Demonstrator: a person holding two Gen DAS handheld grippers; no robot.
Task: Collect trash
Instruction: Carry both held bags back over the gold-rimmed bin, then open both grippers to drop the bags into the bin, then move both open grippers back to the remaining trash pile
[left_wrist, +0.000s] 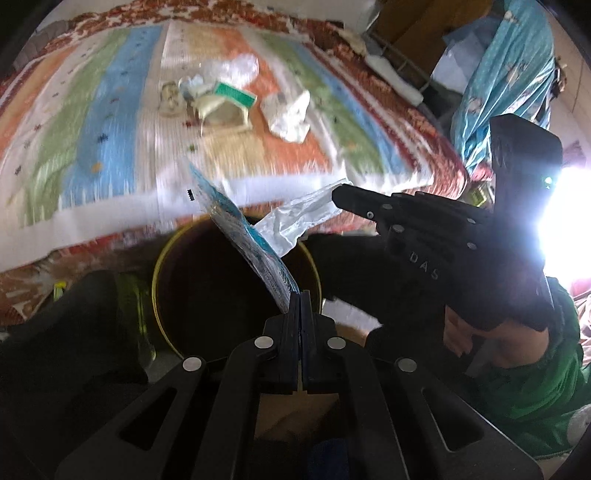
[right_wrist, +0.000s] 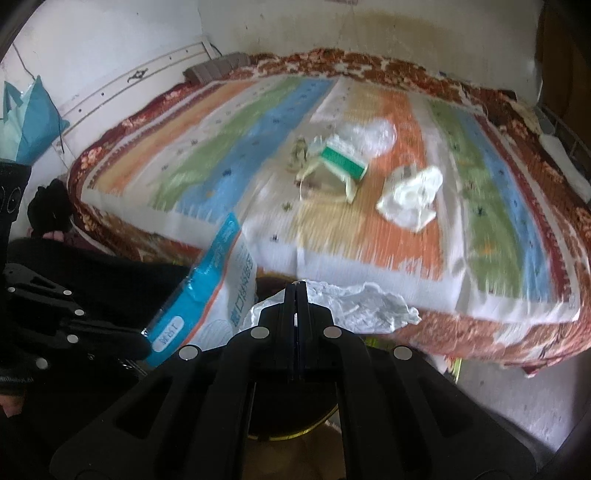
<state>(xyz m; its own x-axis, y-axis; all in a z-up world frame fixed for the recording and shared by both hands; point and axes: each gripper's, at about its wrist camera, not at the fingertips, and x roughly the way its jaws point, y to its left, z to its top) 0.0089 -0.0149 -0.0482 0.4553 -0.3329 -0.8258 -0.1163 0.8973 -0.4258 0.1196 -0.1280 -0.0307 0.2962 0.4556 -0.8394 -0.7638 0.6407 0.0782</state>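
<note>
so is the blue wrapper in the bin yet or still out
Out: the blue wrapper is pinched in the shut left claw, held above the bin.

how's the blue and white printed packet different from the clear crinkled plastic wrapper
The blue and white printed packet is flat, stiff and opaque; the clear crinkled plastic wrapper is see-through, crumpled and unprinted. The left gripper pinches the packet; the right gripper pinches the wrapper. Both hang above the yellow-rimmed dark bin.

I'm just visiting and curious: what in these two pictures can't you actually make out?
- Bin interior: left wrist view, too dark; in right wrist view the right gripper covers it.
- Trash pile on the bed: motion-blurred, both views.
- Blue wrapper print: too small, blurred.
- Window area: left wrist view, glare.
</note>
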